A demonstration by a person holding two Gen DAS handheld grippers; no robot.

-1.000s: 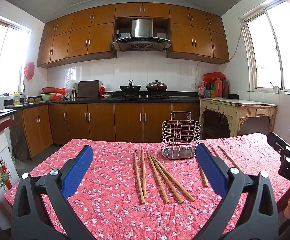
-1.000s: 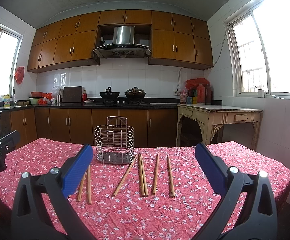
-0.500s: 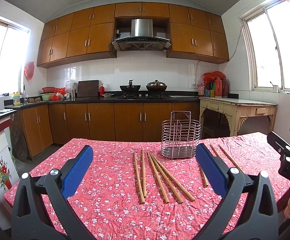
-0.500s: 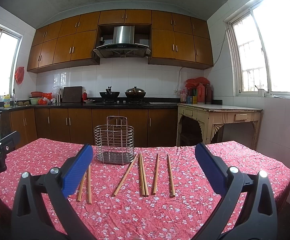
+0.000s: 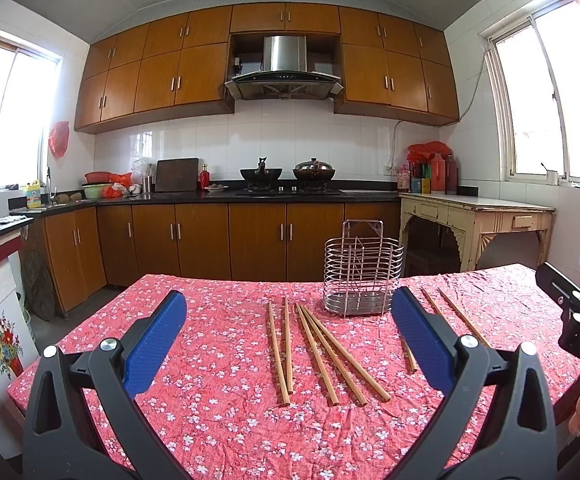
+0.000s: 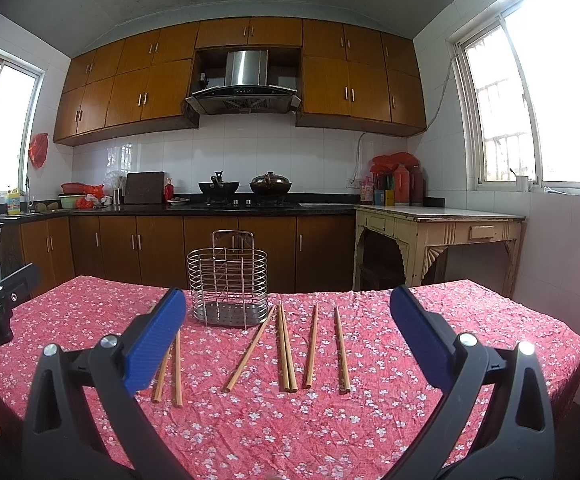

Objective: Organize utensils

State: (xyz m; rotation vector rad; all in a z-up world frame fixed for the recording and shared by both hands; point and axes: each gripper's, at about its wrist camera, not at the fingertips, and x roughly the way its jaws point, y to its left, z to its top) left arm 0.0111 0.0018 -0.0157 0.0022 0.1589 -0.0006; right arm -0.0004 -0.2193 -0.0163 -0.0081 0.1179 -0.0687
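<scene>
a: where are the chopsticks (image 6: 286,350) lying?
b: flat on the tablecloth (image 6: 430,412), just ahead of the right gripper (image 6: 286,334), beside the wire holder (image 6: 228,280)
a: gripper states?
b: right and left gripper (image 5: 286,336) both gaping wide, grasping nothing

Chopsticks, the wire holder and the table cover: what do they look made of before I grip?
The tan chopsticks look like bare bamboo or wood: matte, evenly coloured, no gloss. The ringed wire utensil holder looks like polished steel, with bright glints and a perforated base. The red floral tablecloth looks like thin woven fabric, judging by its fine creases.
</scene>
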